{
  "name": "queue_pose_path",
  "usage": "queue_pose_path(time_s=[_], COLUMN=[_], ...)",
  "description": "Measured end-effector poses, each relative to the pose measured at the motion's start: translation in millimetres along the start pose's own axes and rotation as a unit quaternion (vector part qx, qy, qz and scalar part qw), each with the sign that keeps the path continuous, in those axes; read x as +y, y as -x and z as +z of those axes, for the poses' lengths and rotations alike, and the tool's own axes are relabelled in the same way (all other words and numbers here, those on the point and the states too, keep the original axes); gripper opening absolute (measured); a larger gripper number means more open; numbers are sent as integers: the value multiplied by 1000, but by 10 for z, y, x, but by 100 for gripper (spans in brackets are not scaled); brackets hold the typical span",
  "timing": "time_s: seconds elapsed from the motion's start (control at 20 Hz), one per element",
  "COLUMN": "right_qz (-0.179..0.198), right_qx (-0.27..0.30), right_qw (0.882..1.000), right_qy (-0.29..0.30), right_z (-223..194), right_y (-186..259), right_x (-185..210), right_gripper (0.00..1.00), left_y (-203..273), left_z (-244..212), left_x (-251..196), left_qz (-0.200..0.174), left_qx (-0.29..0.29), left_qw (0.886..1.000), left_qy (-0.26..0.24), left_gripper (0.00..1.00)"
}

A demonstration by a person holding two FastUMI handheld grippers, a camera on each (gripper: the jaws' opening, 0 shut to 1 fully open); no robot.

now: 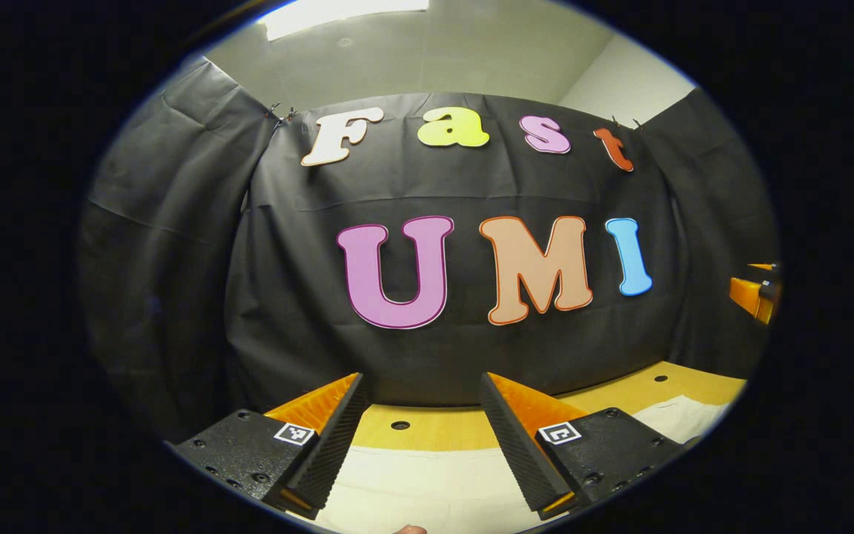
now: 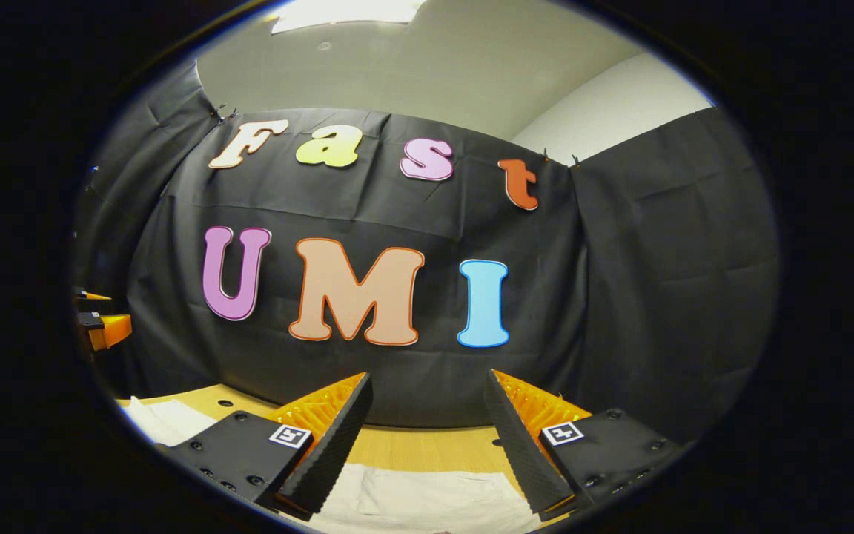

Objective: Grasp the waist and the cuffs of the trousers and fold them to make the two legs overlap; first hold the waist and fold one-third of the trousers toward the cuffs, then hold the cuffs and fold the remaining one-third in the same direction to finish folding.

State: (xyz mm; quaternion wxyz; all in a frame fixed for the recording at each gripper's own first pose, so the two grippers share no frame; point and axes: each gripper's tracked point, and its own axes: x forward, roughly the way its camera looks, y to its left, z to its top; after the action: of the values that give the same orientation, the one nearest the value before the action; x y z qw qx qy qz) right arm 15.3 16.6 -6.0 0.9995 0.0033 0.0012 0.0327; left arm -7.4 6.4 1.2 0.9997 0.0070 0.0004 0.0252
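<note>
Both hand-held grippers released above the trousers.
Left hand-held gripper (image 1: 421, 423) and right hand-held gripper (image 2: 427, 423) gape empty; pale trousers (image 1: 427, 486) stretch across the frame bottom on the desk (image 1: 434, 429).

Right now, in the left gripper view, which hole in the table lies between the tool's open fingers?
The hole just past the trousers' far edge, framed by the fingers of the left tool. The other hole sits off to the right, outside them.
</note>
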Motion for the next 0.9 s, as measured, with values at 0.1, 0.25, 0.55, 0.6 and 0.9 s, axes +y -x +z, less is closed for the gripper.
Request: queue_pose_path(time_s=[0.1, 0.25, 0.55, 0.6, 0.9], right_qz=[9, 15, 17, 17, 23], right_qx=[0, 5, 7, 8, 20], right_qw=[1000, 1000, 1000, 1000, 1000], right_qy=[1, 0, 0, 1, 0], right_z=[-27, -76, -107, -121, -237], right_y=[-12, -21, -29, -23, -19], right_x=[44, 75, 84, 88, 163], right_gripper=[96, 96, 97, 97, 97], left_y=[34, 60, 118, 131, 250], left_z=[0, -44, -232, -292, -679], left_x=[-14, -35, 58, 79, 243], left_qz=[0, 1, 7, 8, -15], left_qx=[0, 3, 19, 25, 58], left_qw=[1000, 1000, 999, 999, 986], left_qy=[-6, -10, -31, -40, -153], left_gripper=[93, 93, 93, 92, 95])
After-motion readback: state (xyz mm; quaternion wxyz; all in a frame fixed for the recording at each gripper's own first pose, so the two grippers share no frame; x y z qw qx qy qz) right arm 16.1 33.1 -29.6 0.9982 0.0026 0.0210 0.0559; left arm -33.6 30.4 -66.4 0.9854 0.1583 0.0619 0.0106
